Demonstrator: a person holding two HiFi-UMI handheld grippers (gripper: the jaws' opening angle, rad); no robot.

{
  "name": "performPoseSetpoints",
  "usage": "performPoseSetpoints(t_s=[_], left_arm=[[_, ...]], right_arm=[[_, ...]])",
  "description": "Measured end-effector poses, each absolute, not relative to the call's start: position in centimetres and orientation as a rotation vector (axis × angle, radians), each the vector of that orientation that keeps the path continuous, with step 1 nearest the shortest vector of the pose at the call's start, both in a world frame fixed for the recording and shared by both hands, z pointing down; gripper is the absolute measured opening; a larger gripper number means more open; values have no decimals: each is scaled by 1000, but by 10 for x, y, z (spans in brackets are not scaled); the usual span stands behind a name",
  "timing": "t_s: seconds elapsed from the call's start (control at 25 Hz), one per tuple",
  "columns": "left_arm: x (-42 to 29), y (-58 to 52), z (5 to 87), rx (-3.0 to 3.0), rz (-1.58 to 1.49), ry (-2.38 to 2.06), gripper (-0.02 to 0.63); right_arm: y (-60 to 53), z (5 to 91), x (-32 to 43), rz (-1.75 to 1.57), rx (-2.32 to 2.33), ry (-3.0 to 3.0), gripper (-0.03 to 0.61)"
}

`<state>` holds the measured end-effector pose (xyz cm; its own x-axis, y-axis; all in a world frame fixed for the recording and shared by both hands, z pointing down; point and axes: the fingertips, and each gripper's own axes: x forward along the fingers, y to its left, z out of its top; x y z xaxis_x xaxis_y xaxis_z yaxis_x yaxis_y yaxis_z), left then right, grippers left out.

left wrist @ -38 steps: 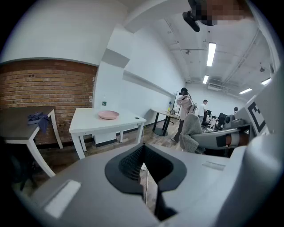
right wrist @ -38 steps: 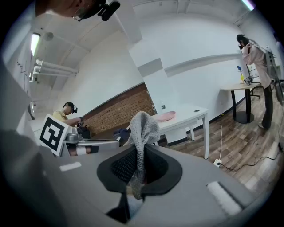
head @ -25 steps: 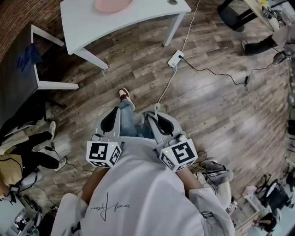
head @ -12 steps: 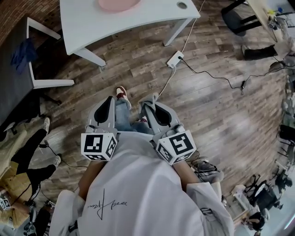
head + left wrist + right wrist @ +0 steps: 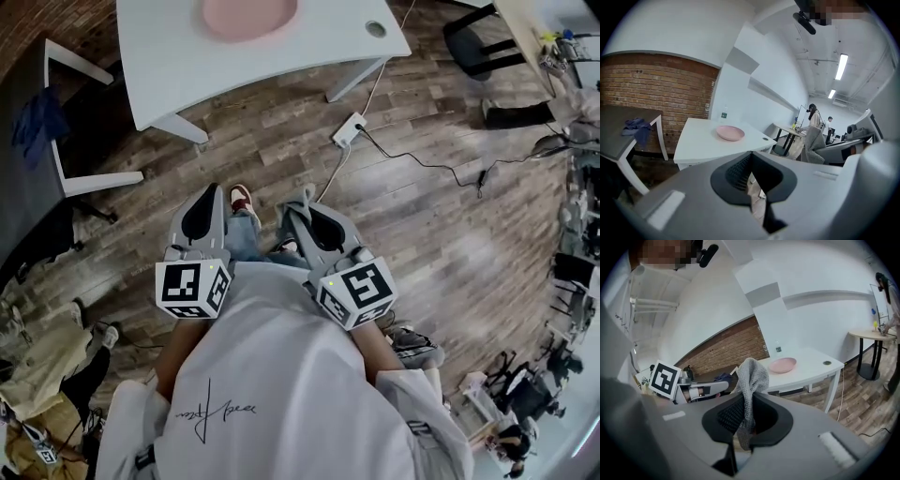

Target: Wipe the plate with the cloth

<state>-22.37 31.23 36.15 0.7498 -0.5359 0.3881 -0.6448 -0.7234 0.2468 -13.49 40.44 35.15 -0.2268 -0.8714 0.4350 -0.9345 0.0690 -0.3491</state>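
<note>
Plate (image 5: 248, 17) lay unwiped on the white counter (image 5: 178, 56) ahead; right tongs (image 5: 286, 211) pinched the grey cloth (image 5: 751, 376), left tongs (image 5: 212, 192) pressed together empty, so the next move was likely to close in.

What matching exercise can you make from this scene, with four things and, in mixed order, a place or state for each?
Things:
1. pink plate
2. grey cloth
3. left gripper
4. power strip

Places or states:
A. on the wooden floor
B. shut and empty
C. on the white table
D. clamped in the right gripper

Pairs: 1-C, 2-D, 3-B, 4-A.
</note>
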Motion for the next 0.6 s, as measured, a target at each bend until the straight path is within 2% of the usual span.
performPoseSetpoints(t_s=[0.6], left_arm=[[-235, 206, 347, 2625, 349, -892, 12]], right_arm=[[296, 327, -103, 709, 2115, -2088, 34]])
